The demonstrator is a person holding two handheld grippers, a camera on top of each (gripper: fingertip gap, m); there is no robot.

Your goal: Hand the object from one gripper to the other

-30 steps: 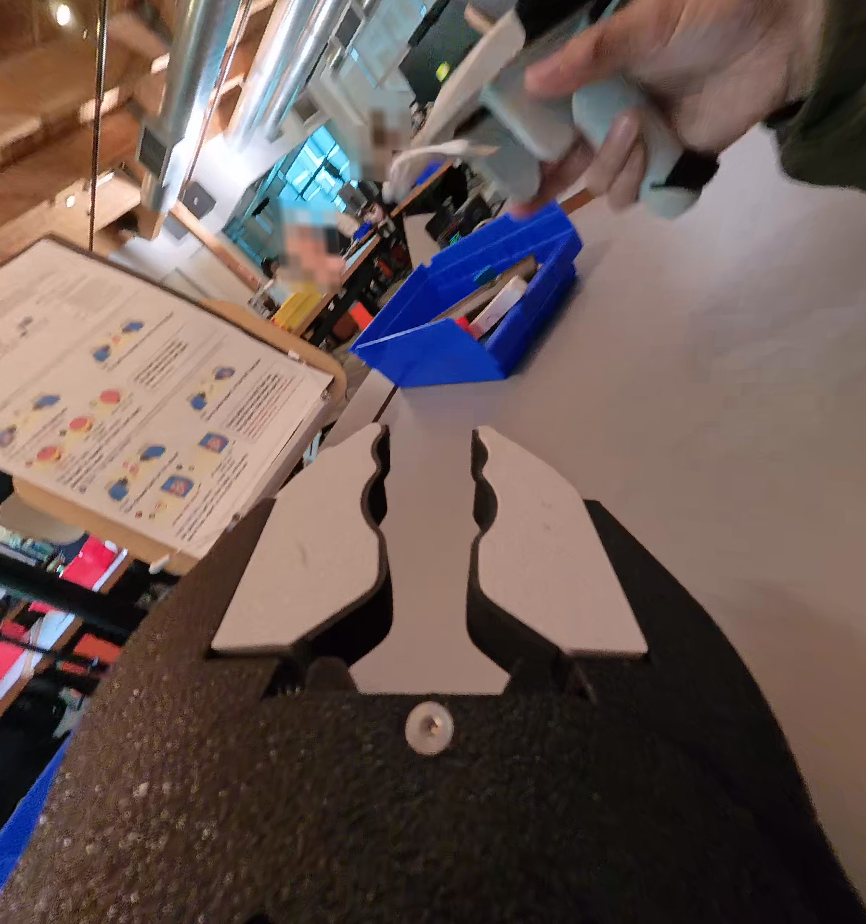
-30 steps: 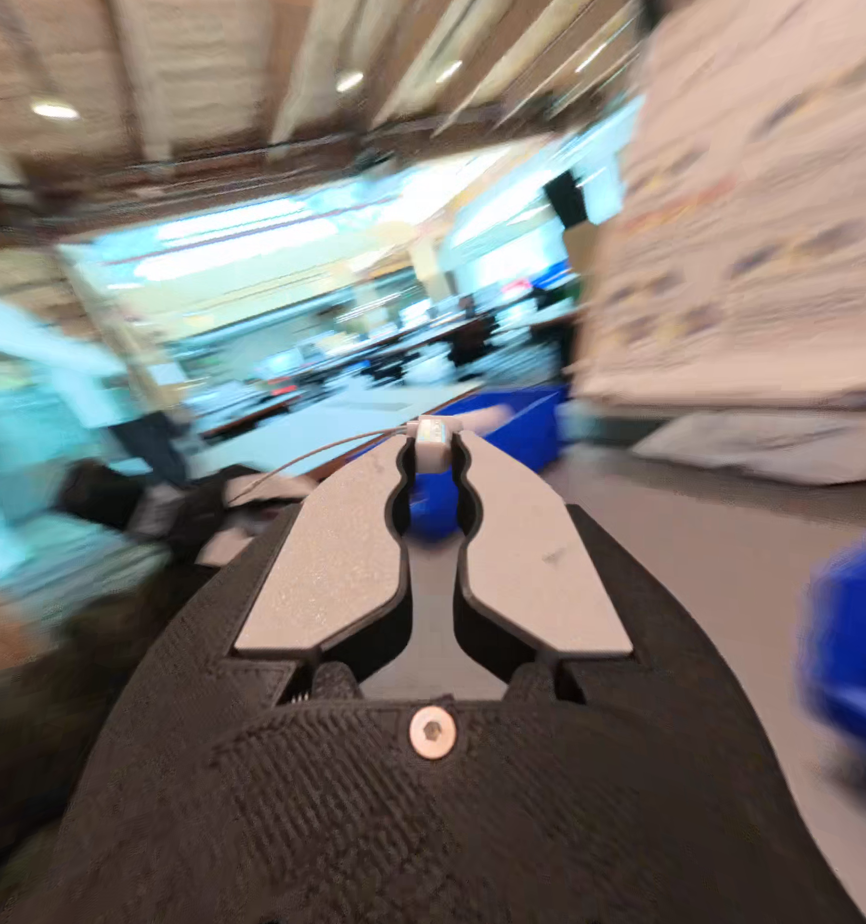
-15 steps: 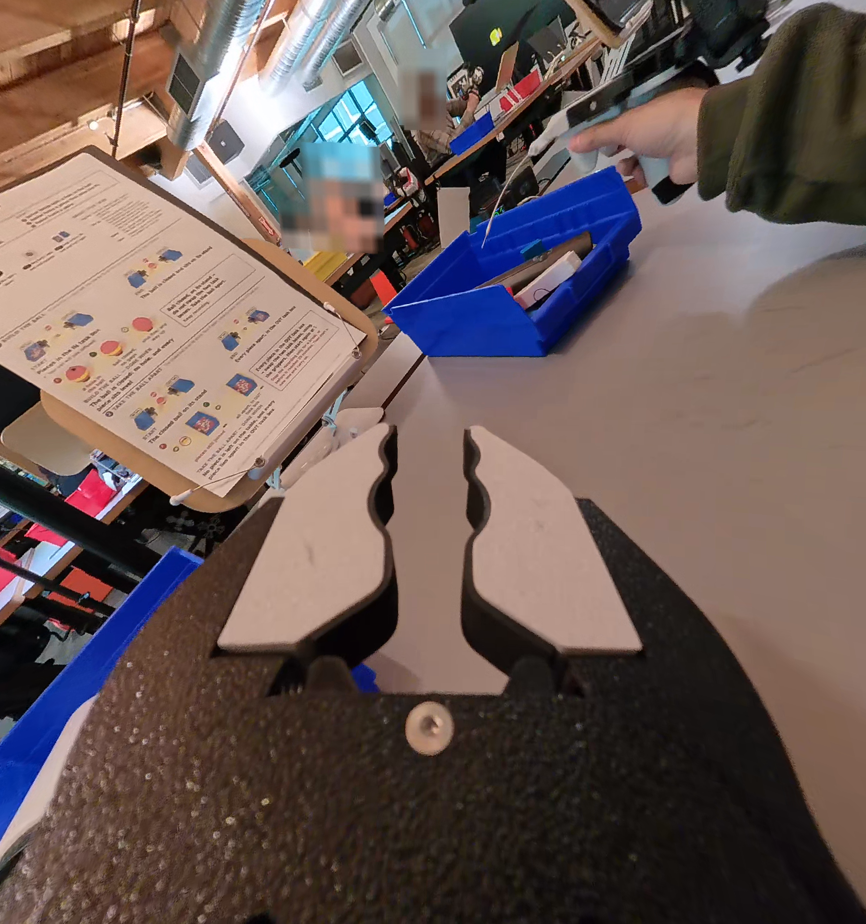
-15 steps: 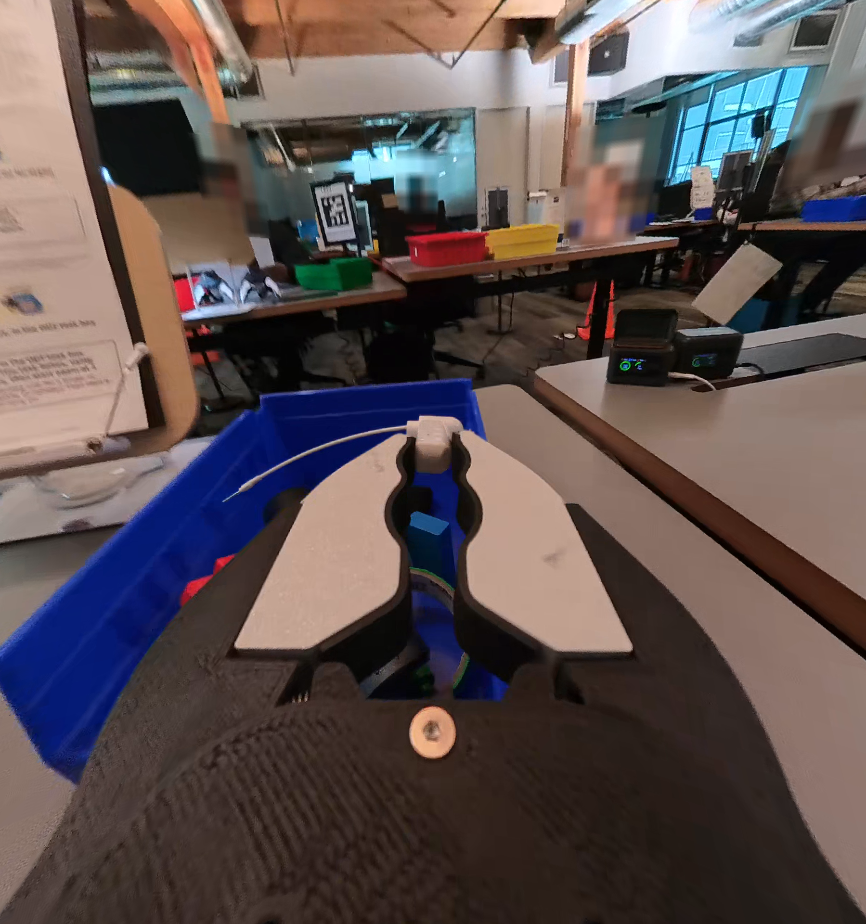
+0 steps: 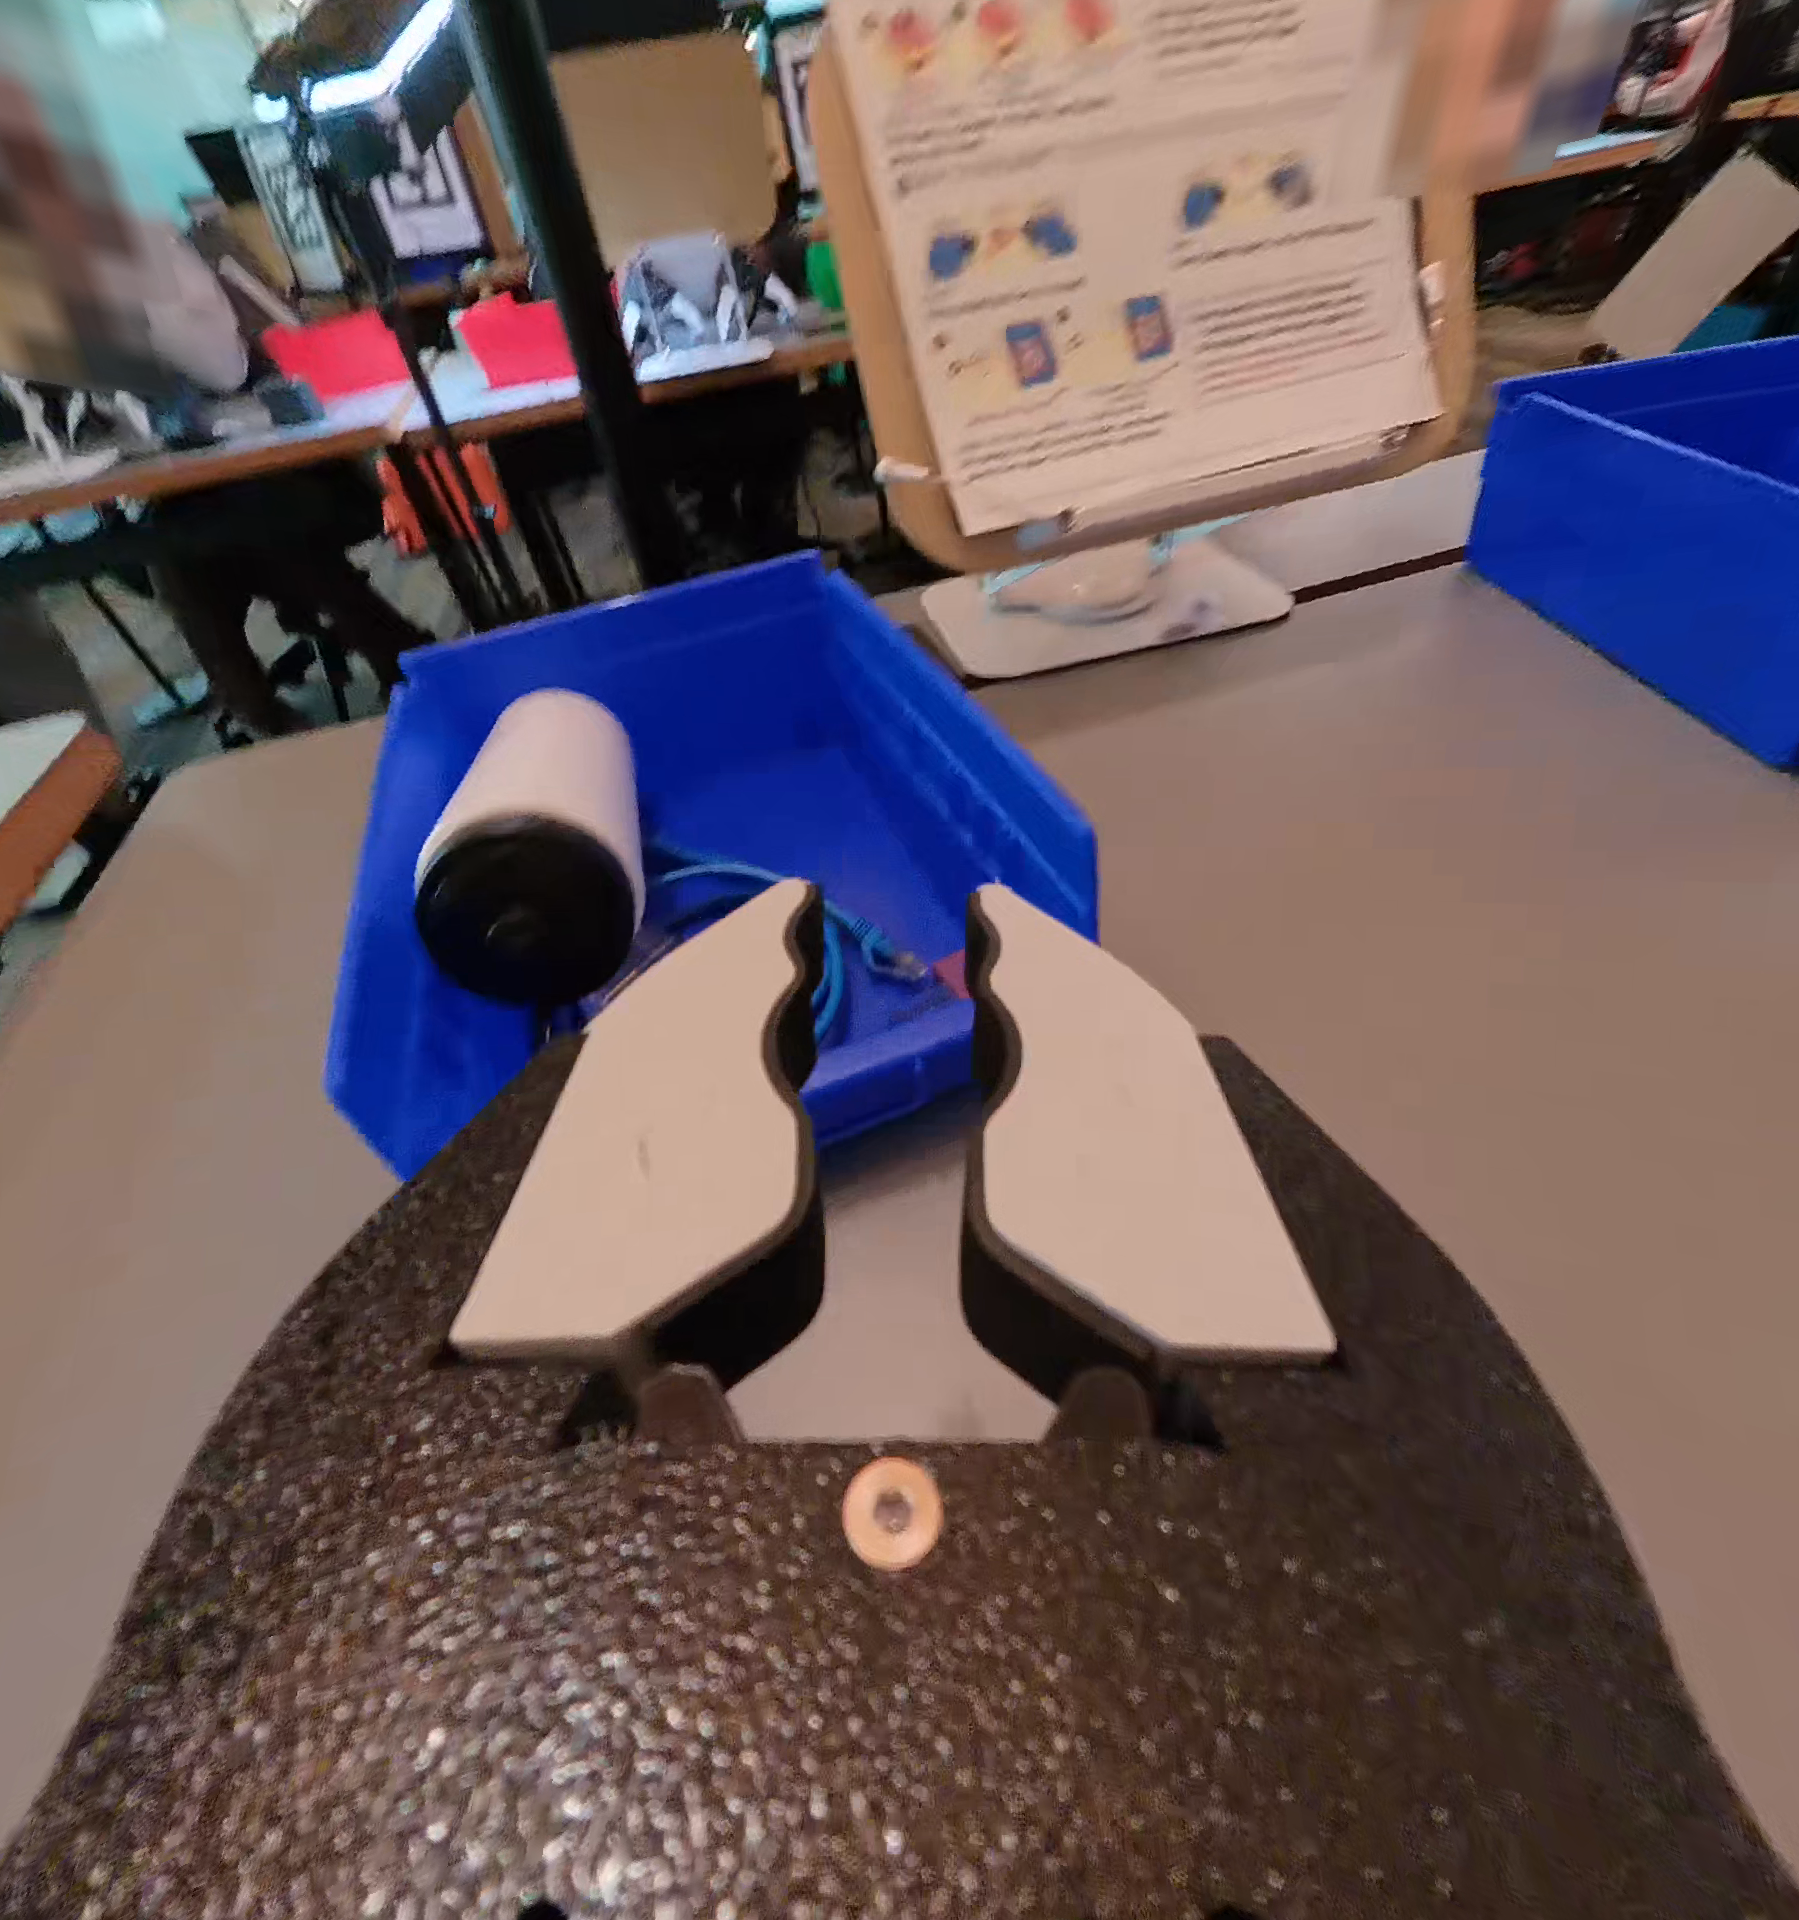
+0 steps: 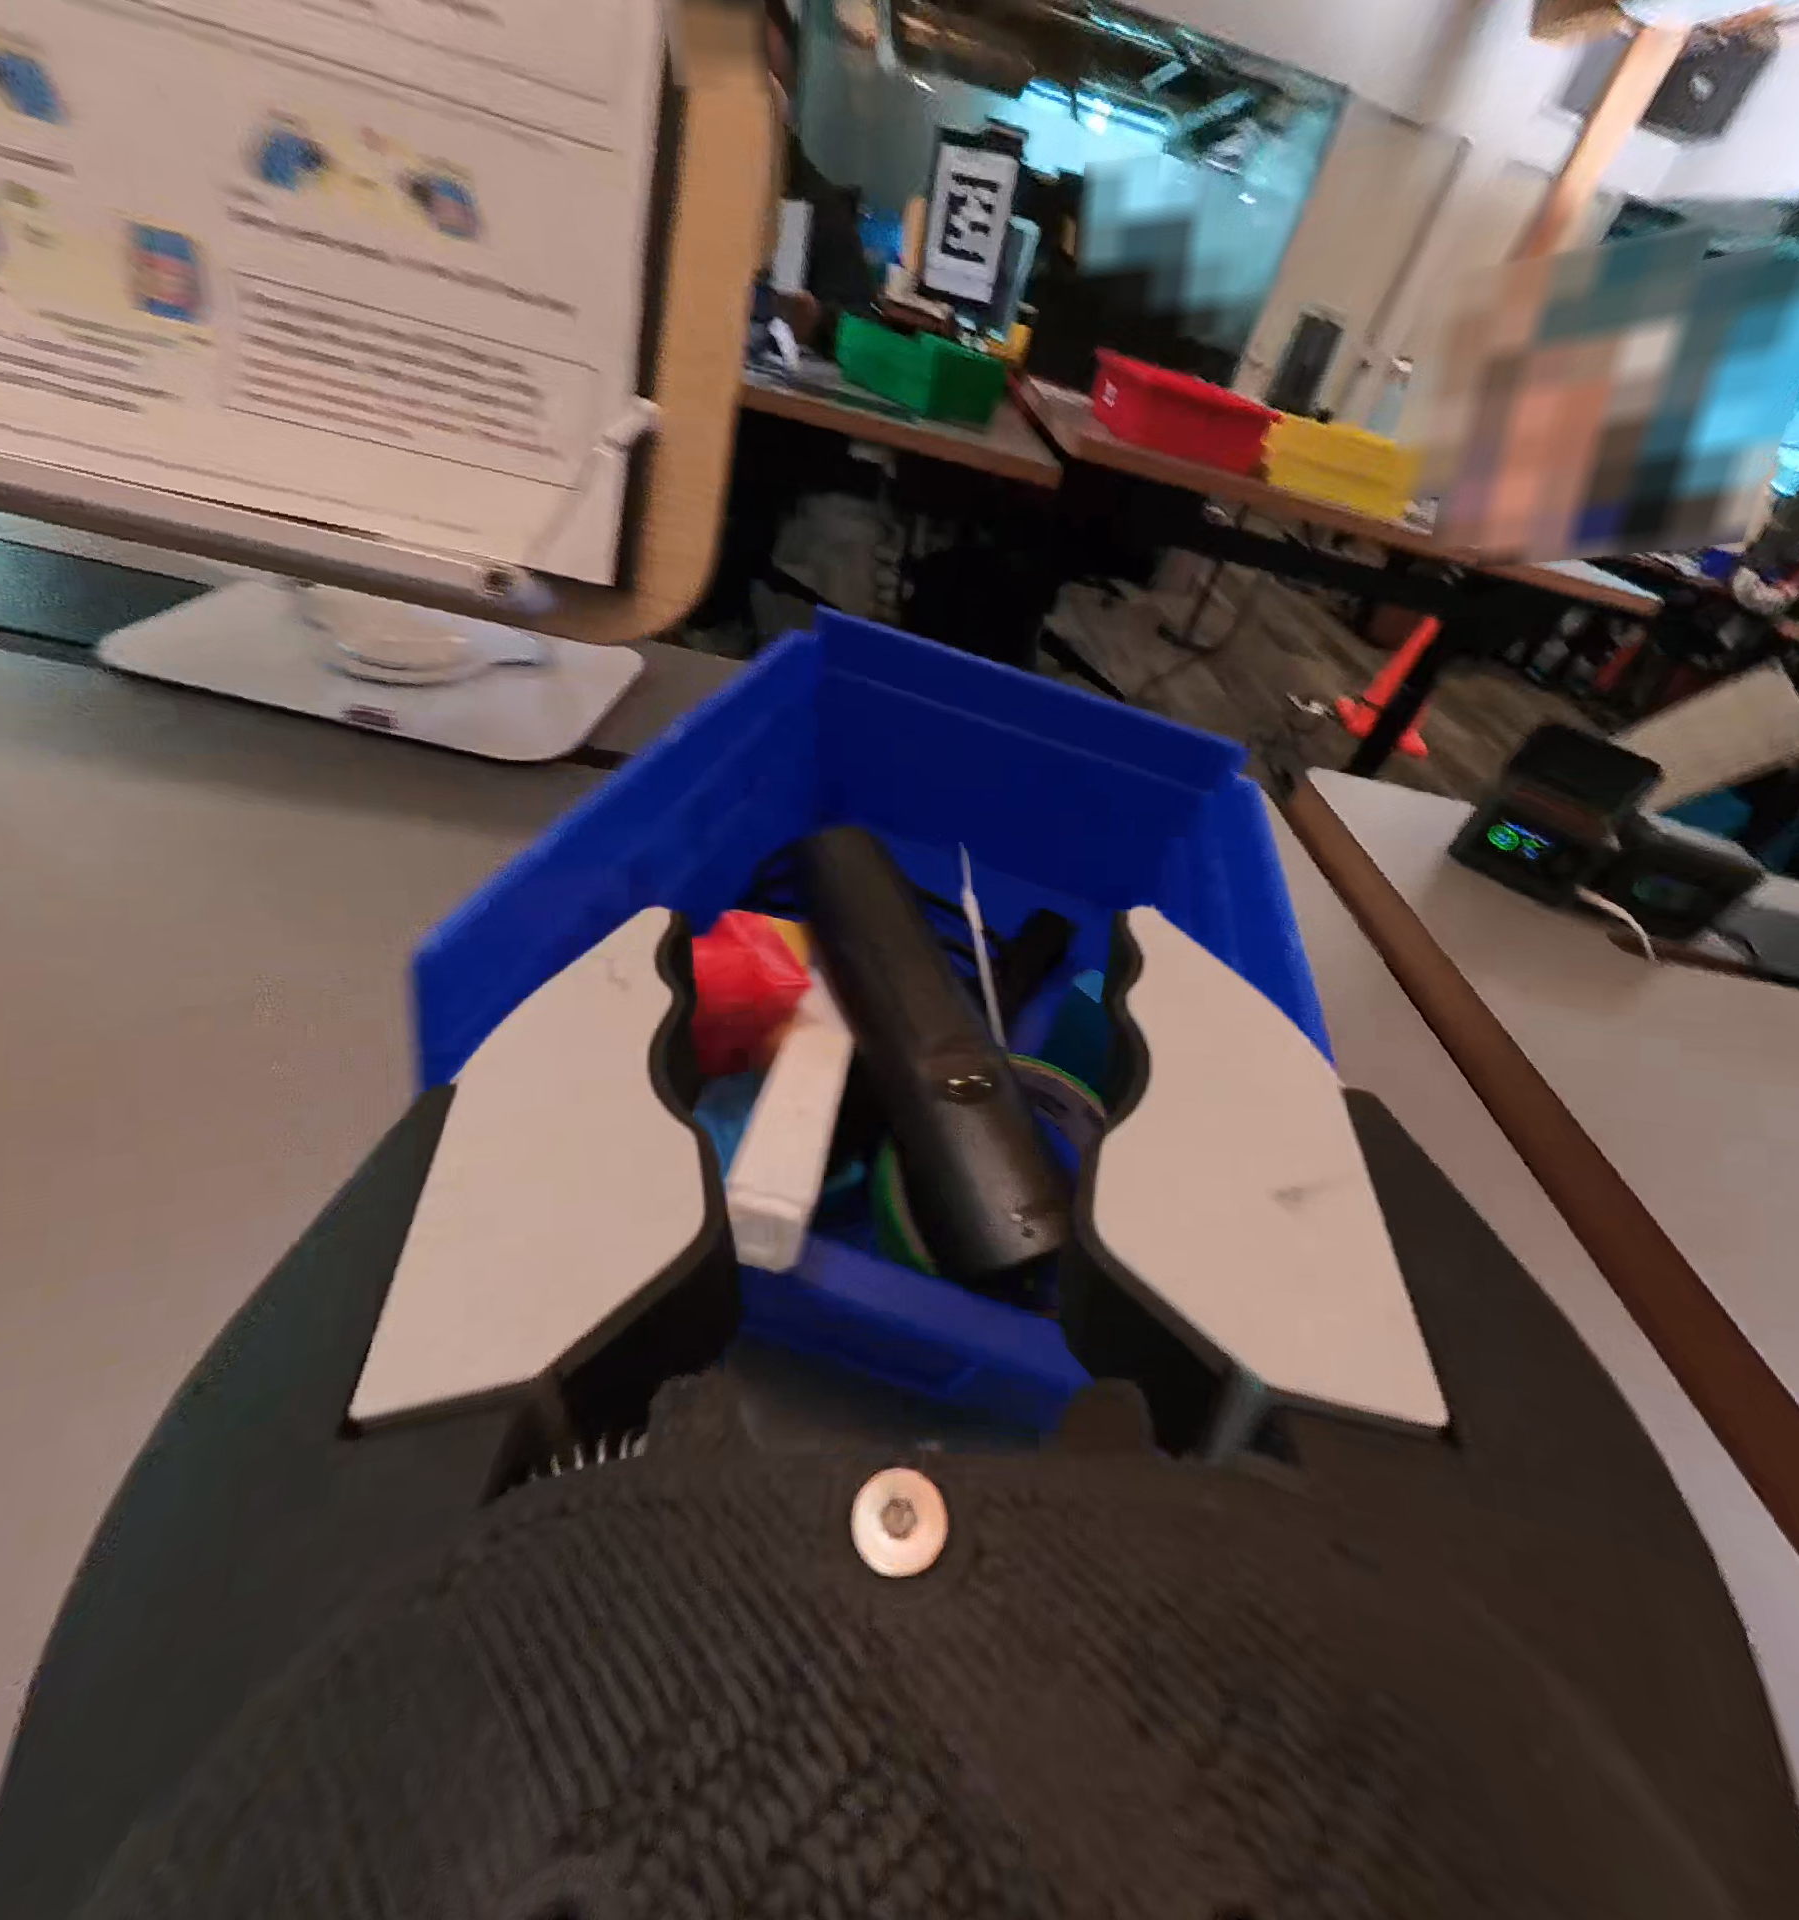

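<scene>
My right gripper (image 6: 895,925) is wide open and empty, just above the near end of a blue bin (image 6: 1020,717). A thin white cable tie (image 6: 981,940) lies in that bin against a black cylinder (image 6: 926,1049), beside a white block (image 6: 791,1132) and a red block (image 6: 744,987). My left gripper (image 5: 893,904) is open with a narrow gap and empty. It points at another blue bin (image 5: 729,634) that holds a white cylinder with a black end (image 5: 552,800) and a blue cable (image 5: 708,883).
An instruction board on a white stand (image 5: 1134,260) stands at the back of the grey table (image 5: 1394,935); it also shows in the right wrist view (image 6: 303,260). The right-hand bin shows at the right of the left wrist view (image 5: 1653,540). Small devices with screens (image 6: 1560,831) sit on the neighbouring table. Across from one pair of fingers to the other is roughly 50 centimetres. Measured from the fingertips, the red block (image 6: 744,987) is 10 centimetres or so from the right gripper and 50 centimetres from the left.
My right gripper has opened and let go of the white cable tie, which now lies in the bin. My left gripper has swung round to face the bin with the white cylinder.
</scene>
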